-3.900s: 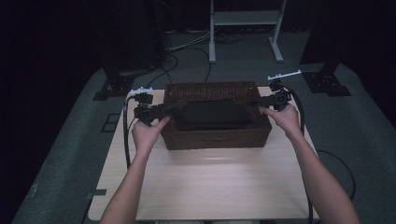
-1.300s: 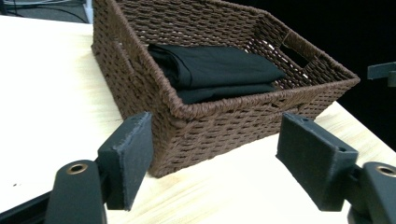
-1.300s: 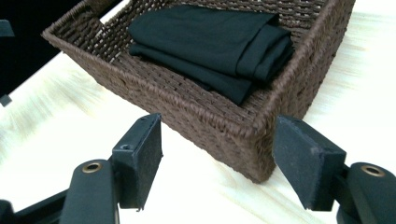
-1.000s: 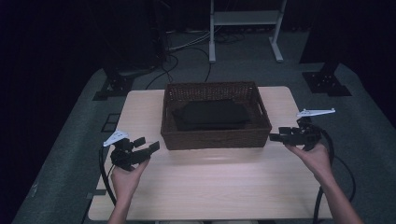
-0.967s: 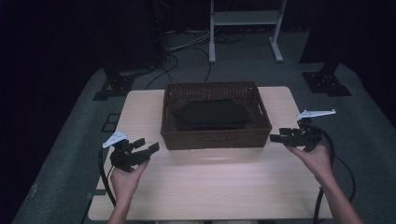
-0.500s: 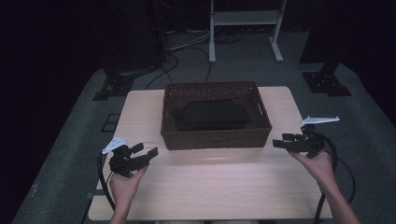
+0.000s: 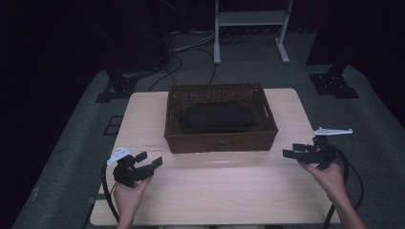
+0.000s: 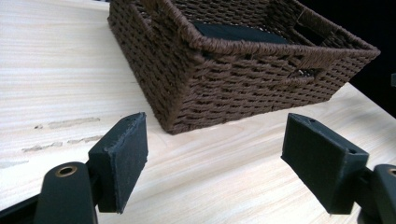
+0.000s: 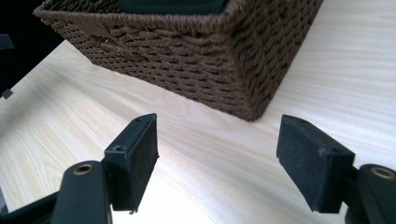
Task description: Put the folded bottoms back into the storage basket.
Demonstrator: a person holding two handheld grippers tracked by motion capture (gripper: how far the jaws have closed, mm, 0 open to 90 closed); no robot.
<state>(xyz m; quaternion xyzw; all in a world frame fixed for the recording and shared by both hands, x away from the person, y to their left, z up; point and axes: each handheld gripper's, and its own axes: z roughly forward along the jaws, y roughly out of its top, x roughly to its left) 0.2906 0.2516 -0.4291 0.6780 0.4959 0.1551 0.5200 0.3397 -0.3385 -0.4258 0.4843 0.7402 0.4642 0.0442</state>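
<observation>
Both claws — left claw (image 7: 152, 162) and right claw (image 7: 289, 151) — gape wide and empty over the desk (image 7: 215, 186), clear of the wicker basket (image 7: 219, 138) — work looks finished, parking them next.

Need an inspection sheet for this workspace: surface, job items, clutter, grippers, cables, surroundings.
Surface: light wooden table, bare at the front; faint scuff marks near the left hand-held gripper.
Job's things: brown wicker basket on the far half of the table, upright, with a black folded item lying inside.
Clutter: nothing seen on the table besides the basket.
Grippers: left hand-held gripper at the front left, jaws open, nothing between them; right hand-held gripper at the right edge, jaws open, nothing between them. Both apart from the basket.
Cables: one black cable trails from each gripper; more lie on the floor behind the table.
Surroundings: grey floor, white frame behind, dark room.
</observation>
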